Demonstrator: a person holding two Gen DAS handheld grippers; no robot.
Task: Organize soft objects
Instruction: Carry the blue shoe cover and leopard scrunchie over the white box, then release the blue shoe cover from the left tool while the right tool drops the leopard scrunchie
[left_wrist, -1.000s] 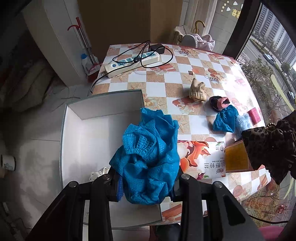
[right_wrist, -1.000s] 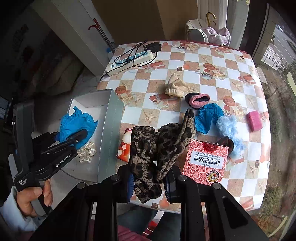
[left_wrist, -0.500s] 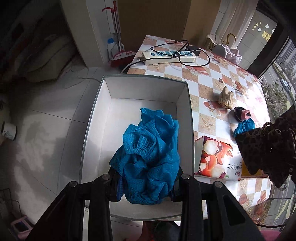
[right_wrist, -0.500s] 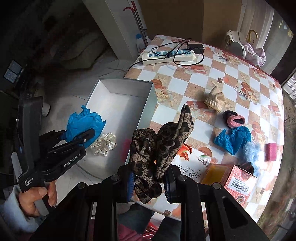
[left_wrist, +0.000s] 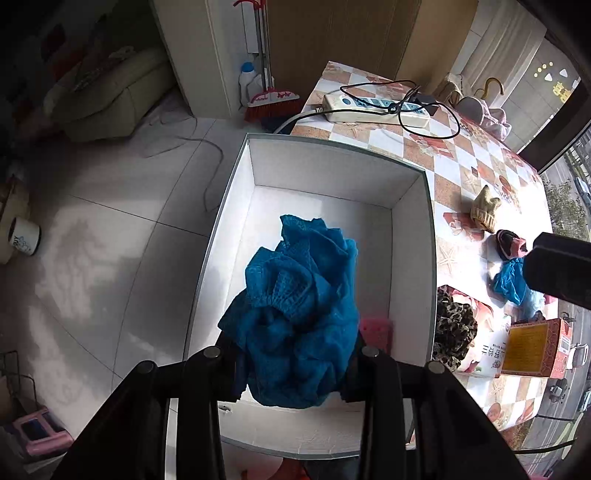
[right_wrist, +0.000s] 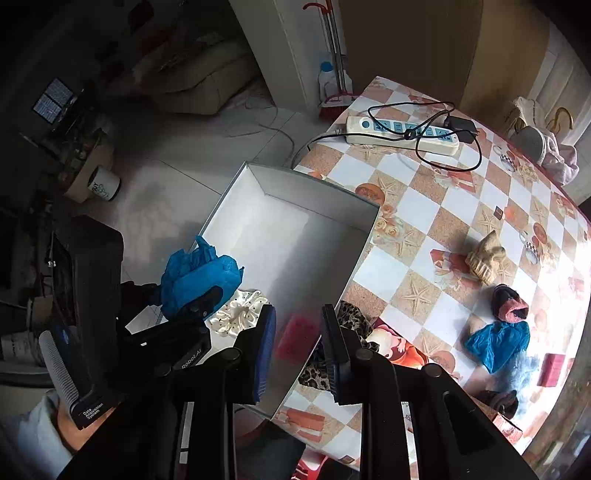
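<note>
Two grippers: left gripper (left_wrist: 293, 354) clamps blue cloth (left_wrist: 299, 317) over white box (left_wrist: 332, 168); right gripper (right_wrist: 299, 347) wide, leopard fabric (right_wrist: 352, 321) at 3 o'clock of fingers.

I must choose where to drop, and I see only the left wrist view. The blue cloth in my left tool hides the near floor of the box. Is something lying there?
Observer: Yes. The right wrist view shows a white scrunchie with dark dots on the floor of the box, close below the left tool and its blue cloth.
Operator: Thank you. Of the right tool I see only a black corner. Does it hold anything?
Observer: No. The right tool is open, with nothing between its blue pads. It hangs over the box wall on the table side.
</note>
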